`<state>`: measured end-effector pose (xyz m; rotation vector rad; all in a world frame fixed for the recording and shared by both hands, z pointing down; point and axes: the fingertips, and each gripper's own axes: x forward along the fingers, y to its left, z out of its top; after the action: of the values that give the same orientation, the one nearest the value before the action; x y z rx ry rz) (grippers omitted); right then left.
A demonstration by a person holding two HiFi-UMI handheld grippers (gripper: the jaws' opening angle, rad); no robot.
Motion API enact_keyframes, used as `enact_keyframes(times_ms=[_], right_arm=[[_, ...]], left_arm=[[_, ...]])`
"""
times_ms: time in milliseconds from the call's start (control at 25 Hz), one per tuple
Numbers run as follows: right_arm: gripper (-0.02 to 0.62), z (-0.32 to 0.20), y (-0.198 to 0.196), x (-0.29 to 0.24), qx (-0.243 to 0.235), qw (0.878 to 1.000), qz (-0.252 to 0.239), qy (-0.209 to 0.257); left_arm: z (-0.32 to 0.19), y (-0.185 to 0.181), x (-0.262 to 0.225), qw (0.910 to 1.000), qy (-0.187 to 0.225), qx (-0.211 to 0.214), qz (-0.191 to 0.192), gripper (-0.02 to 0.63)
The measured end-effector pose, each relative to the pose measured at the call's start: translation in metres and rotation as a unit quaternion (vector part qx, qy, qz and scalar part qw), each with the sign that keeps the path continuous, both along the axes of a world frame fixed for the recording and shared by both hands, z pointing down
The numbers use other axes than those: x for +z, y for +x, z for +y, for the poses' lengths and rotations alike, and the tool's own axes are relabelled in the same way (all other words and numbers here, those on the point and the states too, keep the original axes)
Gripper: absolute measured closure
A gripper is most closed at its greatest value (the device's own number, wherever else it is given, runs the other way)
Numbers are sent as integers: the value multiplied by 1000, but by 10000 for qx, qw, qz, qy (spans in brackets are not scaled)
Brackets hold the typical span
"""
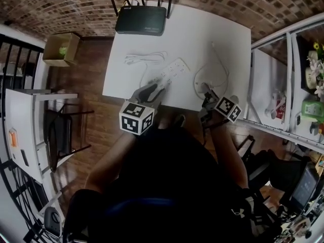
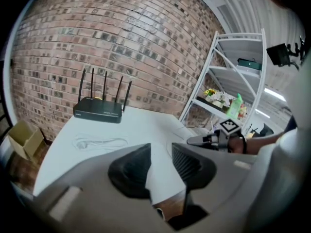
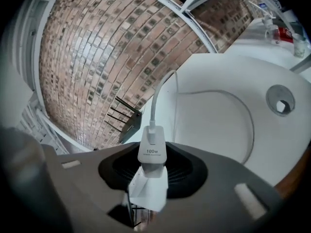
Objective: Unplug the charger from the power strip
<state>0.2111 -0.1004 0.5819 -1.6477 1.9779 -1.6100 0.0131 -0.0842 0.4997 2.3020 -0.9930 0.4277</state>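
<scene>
The white power strip [image 1: 174,69] lies in the middle of the white table [image 1: 223,39]. My left gripper [image 1: 158,87] hovers at the strip's near end. In the left gripper view its jaws [image 2: 161,152] stand apart with only table surface showing between them; the strip itself is hidden there. My right gripper [image 1: 206,96] is over the table's near right edge, away from the strip. It is shut on a white charger [image 3: 152,154] marked 100W, which sits upright between the pads. The charger's white cable [image 3: 158,98] rises from its top and loops across the table.
A black router [image 1: 141,20] with antennas stands at the table's far edge, with a loose coiled white cord [image 1: 146,58] in front of it. A white shelf rack [image 1: 283,85] stands to the right, a cardboard box [image 1: 61,48] and a chair [image 1: 66,130] to the left. A round cable hole [image 3: 280,99] is in the tabletop.
</scene>
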Motion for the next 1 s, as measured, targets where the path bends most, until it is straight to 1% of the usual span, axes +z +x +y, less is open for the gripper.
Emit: enact_keyframes(times_ms=[320,560,840,1000], right_arm=[[453,6,6,30,263,9981,-369,-411],[453,7,13,48,333,9973,-298,-578],[453,10,14,62,406,9950,-518,-747],[453,12,14,69,438,9939,-560,-841]], left_arm=[[2,-6,4,9999,-81,-92,-84,476],[5,-9,8,9997,-158,-113,-152,477],[12,-9,14,9994,-279,-103,-202,477],[15,-7,17,9992,-325,-56,-208,477]])
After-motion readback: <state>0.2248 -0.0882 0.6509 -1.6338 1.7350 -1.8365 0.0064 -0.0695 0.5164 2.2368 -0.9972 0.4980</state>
